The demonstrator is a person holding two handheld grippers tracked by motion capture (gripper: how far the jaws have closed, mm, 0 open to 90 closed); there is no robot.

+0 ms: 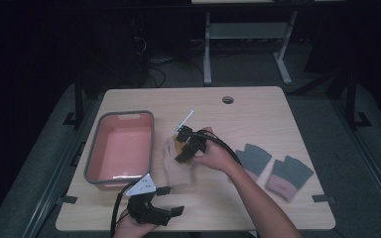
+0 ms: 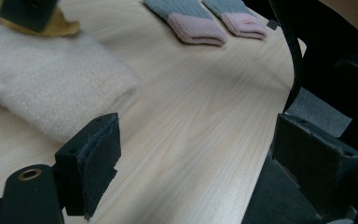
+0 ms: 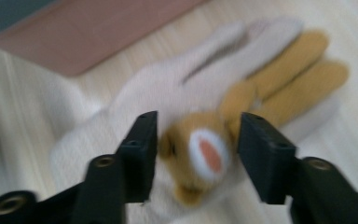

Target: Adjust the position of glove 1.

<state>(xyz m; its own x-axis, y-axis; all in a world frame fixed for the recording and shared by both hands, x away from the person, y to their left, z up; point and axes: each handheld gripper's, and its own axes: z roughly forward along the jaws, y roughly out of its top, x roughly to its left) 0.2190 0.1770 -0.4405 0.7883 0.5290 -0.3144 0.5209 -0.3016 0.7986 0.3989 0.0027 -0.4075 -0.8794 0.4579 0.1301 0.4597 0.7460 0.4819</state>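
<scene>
High view: right gripper (image 1: 187,147) is held over cream glove (image 1: 177,168), at 3 o'clock from pink bin (image 1: 120,148).

Left gripper view: left gripper (image 2: 200,158) is seen spread, empty.

Right gripper view: jaws are spread astride tan patch (image 3: 205,154), not pinching.

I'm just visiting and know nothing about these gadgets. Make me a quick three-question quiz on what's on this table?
1. True or false: the pink bin holds the two grey-and-pink gloves.
2. The right gripper is over which item? A) cream mitten with a tan animal face B) grey glove C) bin
3. Fill in: the left gripper has its jaws ____, with nothing between them.

Key: 1 false, they lie on the table at the right; 2 A; 3 open.
</scene>
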